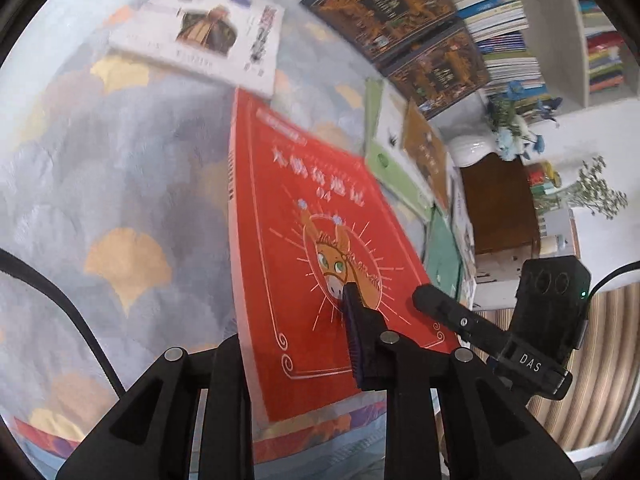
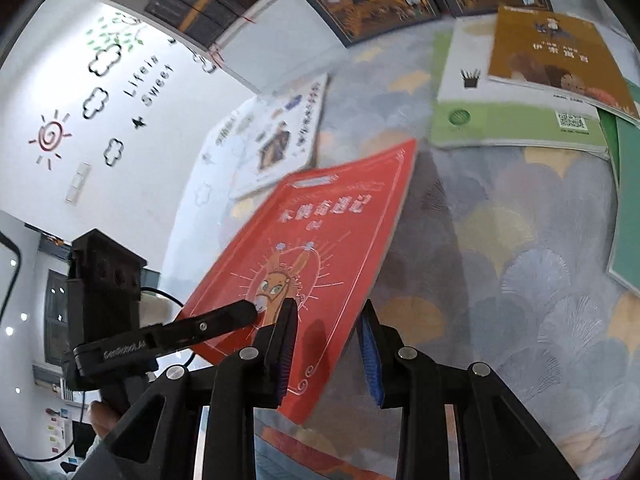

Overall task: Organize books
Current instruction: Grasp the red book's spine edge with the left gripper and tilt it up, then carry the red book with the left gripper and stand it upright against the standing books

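Note:
A red book (image 1: 304, 248) with a donkey on its cover is tilted up off the patterned blanket (image 1: 120, 184). My left gripper (image 1: 296, 344) is shut on the red book's near edge, one finger on the cover, the other hidden under it. In the right wrist view the red book (image 2: 312, 240) sits between the fingers of my right gripper (image 2: 328, 344), whose jaws stand apart around its near corner. The left gripper (image 2: 224, 320) shows there, clamped on the book's left edge. The right gripper (image 1: 460, 316) shows at the book's right edge in the left wrist view.
A white book (image 1: 200, 28) lies beyond the red one. Two dark books (image 1: 384, 4) lean by a bookshelf (image 1: 560, 32). A green-and-white book (image 2: 512, 112) carries a brown book (image 2: 556, 52). A green book (image 2: 628, 200) lies at the right edge. A wooden cabinet (image 1: 500, 204) stands beside the bed.

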A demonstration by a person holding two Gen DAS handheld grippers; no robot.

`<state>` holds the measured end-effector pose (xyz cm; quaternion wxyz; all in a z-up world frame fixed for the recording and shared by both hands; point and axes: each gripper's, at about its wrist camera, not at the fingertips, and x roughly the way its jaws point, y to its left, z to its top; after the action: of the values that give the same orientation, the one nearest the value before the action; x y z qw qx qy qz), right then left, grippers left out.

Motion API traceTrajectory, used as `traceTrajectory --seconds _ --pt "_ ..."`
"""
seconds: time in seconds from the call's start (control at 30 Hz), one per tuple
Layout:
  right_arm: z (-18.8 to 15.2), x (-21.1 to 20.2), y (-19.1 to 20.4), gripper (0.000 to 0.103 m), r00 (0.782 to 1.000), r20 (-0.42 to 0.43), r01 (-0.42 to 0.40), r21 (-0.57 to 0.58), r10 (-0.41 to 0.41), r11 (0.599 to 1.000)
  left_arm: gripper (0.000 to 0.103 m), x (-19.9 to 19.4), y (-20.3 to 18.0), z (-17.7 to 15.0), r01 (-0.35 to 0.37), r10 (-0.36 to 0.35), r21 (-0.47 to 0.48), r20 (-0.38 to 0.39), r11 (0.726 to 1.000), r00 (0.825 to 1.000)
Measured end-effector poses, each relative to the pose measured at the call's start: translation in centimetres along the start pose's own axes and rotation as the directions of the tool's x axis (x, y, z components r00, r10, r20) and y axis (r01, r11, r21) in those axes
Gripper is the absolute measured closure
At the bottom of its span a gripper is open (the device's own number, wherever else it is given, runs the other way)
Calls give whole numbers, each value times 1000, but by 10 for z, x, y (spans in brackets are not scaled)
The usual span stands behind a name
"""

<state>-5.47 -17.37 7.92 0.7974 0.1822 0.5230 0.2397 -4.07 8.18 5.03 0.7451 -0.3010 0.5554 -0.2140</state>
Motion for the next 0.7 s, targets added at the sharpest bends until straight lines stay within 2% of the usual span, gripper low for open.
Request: traceTrajectory --seconds 0.1,0.17,0.23,0.37,0.57,0.7 --pt "-1 -9 18 73 999 32 7 -46 -5 999 82 -15 -13 7 21 -22 82 17 996 1000" --pt "-1 -14 36 73 998 59 42 -108 -35 993 82 -21 -24 14 8 -11 144 21 990 1000" --pt "3 -16 50 73 995 83 74 -154 -62 985 82 -27 -26 20 22 -27 165 30 986 999" --pt "12 -21 62 73 992 117 60 -156 -42 986 82 -43 -23 36 75 -85 170 49 983 995" --pt "41 -10 83 72 991 130 58 -210 -31 976 82 -56 -23 64 64 -85 196 104 978 991" --pt "75 15 98 72 993 119 51 -255 -21 966 82 -60 -9 91 51 -78 180 149 982 986"
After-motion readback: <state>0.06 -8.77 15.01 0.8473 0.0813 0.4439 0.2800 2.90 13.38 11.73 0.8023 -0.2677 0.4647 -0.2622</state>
